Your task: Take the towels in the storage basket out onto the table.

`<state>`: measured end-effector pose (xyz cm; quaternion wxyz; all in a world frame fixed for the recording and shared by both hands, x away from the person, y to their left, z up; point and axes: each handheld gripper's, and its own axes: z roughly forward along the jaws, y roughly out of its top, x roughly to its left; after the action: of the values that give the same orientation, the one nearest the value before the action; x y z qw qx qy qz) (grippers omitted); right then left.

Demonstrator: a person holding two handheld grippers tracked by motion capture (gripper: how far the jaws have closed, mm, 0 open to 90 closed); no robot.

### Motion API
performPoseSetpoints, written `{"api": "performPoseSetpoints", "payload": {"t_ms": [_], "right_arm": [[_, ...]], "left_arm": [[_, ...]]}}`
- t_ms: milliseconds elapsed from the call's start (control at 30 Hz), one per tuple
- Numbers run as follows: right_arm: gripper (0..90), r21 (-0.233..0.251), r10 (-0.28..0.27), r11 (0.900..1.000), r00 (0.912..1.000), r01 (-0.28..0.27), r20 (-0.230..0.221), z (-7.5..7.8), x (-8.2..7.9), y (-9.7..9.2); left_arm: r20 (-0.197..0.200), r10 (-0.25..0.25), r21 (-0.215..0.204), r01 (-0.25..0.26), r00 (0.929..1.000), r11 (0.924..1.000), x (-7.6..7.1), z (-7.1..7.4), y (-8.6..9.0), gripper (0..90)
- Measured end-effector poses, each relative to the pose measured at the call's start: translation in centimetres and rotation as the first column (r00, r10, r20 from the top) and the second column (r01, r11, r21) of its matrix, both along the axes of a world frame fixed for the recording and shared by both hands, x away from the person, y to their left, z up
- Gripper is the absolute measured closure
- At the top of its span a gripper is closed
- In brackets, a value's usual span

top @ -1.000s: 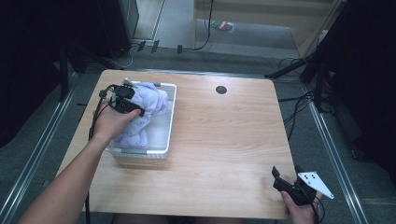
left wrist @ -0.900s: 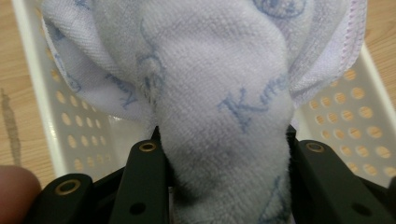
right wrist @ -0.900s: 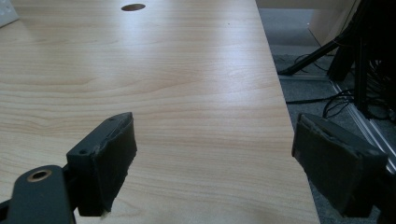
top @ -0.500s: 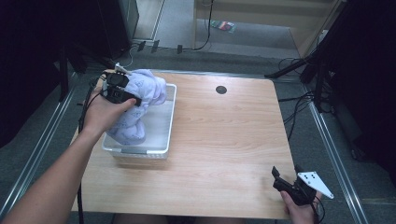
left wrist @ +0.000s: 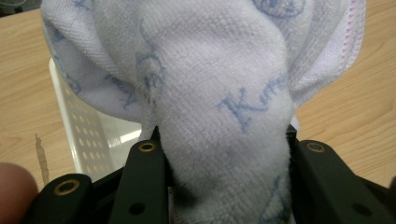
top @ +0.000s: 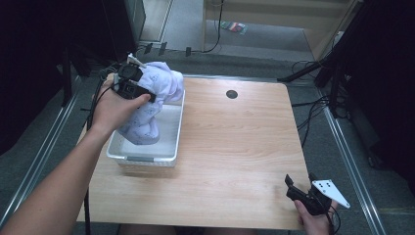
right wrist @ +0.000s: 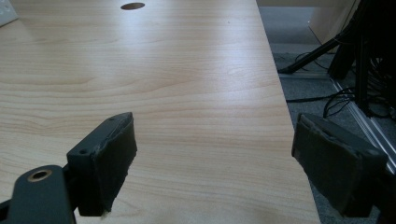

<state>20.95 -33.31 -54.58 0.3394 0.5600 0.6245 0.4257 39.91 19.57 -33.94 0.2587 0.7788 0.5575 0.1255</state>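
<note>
Right of the white basket [top: 172, 128], the table [top: 235, 147] lies open to its edges.

Both forearms are bare, with no sleeves in sight. The black left gripper [top: 131, 84] trails a black cable and has brass-ringed screw holes on its fingers [left wrist: 144, 182]. The black right gripper [top: 304, 188] carries a grey three-cornered plate, and its fingers [right wrist: 108, 161] wear dark worn pads.

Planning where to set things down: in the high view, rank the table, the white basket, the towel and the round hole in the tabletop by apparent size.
1. Table
2. White basket
3. Towel, lifted nearer the camera, so it is unsure against the basket
4. Round hole
</note>
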Motion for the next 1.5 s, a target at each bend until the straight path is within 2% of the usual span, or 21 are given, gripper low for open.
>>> {"api": "performPoseSetpoints", "payload": {"t_ms": [167, 267, 300, 600, 700, 967, 1100, 1233, 1500], "right_arm": [[14.1, -0.003, 0.002, 1.0, 1.0, -0.002, -0.003, 0.0, 0.0, 0.0], [14.1, -0.001, 0.001, 1.0, 1.0, -0.001, -0.001, 0.0, 0.0, 0.0], [14.0, -0.003, -0.002, 1.0, 1.0, 0.002, 0.001, 0.0, 0.0, 0.0], [14.0, -0.01, -0.015, 0.9998, 0.9999, 0.015, 0.004, 0.0, 0.0, 0.1], [14.0, -0.01, -0.018, 0.9998, 0.9998, 0.018, 0.003, 0.0, 0.0, 0.1], [13.6, -0.011, -0.024, 0.9997, 0.9997, 0.024, 0.012, 0.0, 0.0, 0.1], [13.5, -0.015, -0.027, 0.9995, 0.9996, 0.028, 0.006, 0.0, 0.0, 0.2], [13.5, -0.022, -0.029, 0.9993, 0.9996, 0.029, 0.002, 0.0, 0.0, 0.3], [13.5, -0.021, -0.028, 0.9994, 0.9996, 0.028, 0.007, 0.0, 0.0, 0.2]], "left_arm": [[0.008, -0.043, 0.005, 0.043, 0.9991, 0.9991, 0.1, 0.8, -2.0, 62.0], [0.006, -0.048, 0.007, 0.048, 0.9988, 0.9988, 0.2, 0.8, -2.7, 62.0], [0.006, -0.062, 0.014, 0.062, 0.9981, 0.998, 0.3, 0.8, -3.5, 62.0], [-0.005, -0.118, 0.017, 0.118, 0.993, 0.9928, 0.3, 0.8, -7.0, 62.0], [0.001, -0.131, 0.005, 0.131, 0.9914, 0.9914, 0.2, 0.9, -8.1, 62.0], [-0.024, -0.175, -0.018, 0.175, 0.9842, 0.9844, 0.3, 0.0, -11.1, 61.9], [-0.027, -0.2, -0.022, 0.199, 0.9795, 0.9797, 0.2, -0.3, -12.5, 61.9], [-0.026, -0.213, -0.046, 0.212, 0.9767, 0.9763, 0.2, -0.6, -13.9, 61.9], [-0.044, -0.24, -0.044, 0.238, 0.9697, 0.9702, 0.5, -1.9, -16.6, 61.7]]}}
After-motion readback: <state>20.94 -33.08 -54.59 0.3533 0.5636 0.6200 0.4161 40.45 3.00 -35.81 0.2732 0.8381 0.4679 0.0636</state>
